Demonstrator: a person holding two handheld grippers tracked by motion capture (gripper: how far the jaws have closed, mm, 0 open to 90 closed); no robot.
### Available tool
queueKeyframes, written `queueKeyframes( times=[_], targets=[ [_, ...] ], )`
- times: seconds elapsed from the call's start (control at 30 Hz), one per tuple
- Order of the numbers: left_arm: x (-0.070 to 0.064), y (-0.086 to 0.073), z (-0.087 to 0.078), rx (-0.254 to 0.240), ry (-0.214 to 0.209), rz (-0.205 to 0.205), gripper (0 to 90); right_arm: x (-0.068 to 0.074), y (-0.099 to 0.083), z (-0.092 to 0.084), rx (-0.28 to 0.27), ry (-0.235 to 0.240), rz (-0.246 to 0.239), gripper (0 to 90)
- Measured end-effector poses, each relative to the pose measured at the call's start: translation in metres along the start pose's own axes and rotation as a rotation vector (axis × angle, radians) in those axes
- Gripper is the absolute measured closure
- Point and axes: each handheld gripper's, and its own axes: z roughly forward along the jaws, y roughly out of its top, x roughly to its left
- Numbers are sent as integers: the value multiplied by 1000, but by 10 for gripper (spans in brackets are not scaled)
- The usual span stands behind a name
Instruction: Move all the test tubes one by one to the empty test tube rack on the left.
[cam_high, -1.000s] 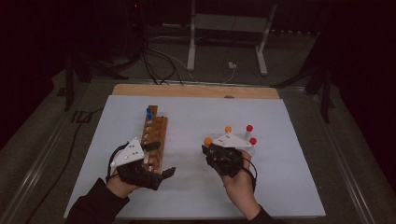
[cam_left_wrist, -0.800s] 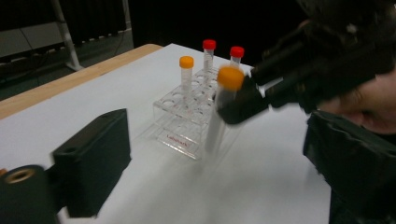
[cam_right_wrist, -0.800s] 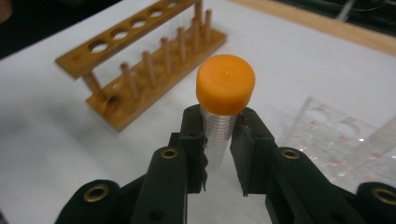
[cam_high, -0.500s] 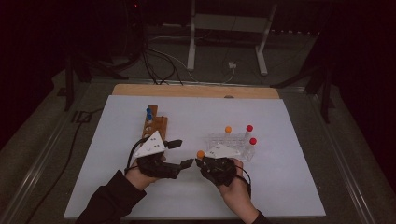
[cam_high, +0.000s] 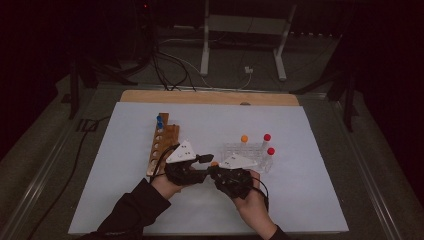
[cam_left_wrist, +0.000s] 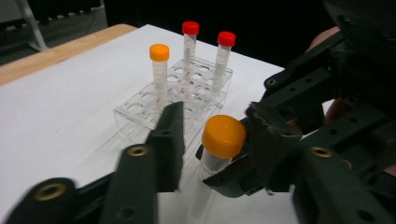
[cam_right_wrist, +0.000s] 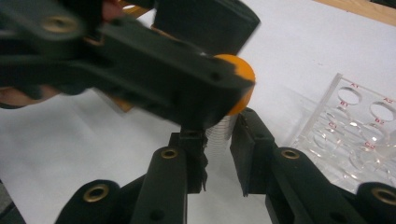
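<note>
My right gripper (cam_right_wrist: 218, 135) is shut on a clear tube with an orange cap (cam_left_wrist: 223, 136), held upright above the white mat in front of a clear rack (cam_left_wrist: 140, 109). My left gripper (cam_left_wrist: 217, 125) has just been closing, and its jaws now stand on either side of that cap. One jaw is against the cap, while a narrow gap shows at the other. In the high view both grippers, left (cam_high: 206, 164) and right (cam_high: 217, 171), meet at the mat's near middle. The rack holds an orange-capped tube (cam_left_wrist: 159, 65) and two red-capped tubes (cam_left_wrist: 190, 37).
A wooden rack (cam_high: 160, 145) with a blue-capped tube (cam_high: 159, 120) stands left of the hands. The white mat (cam_high: 310, 190) lies on a wooden board (cam_high: 210, 97). Cables and a stand's legs (cam_high: 240, 45) lie on the floor beyond.
My left hand has come right from beside the wooden rack to the right gripper. Its jaws have narrowed around the orange cap. The right hand shifted slightly toward the near edge.
</note>
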Motion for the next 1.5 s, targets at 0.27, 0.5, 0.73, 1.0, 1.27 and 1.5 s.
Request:
queueKeyframes(
  times=[0.27, 0.5, 0.73, 1.0, 1.27, 1.5],
  targets=[
    [2, 0, 1, -8, -9, 13, 716, -2, -1, 2, 4, -2, 11, 745],
    [4, 5, -5, -20, 5, 22, 718, -2, 1, 0, -24, -10, 30, 626],
    [15, 14, -25, -57, 59, 17, 718, -11, 4, -8, -68, 3, 51, 385],
    [28, 25, -49, -87, 106, 10, 718, -22, 5, -20, -140, -25, 70, 29],
    [43, 34, -74, -114, 180, 6, 718, -33, 2, -27, -172, 14, 68, 0],
    [59, 34, -93, -115, 264, 0, 719, -36, 0, -29, -192, 11, 63, 0]
  ],
)
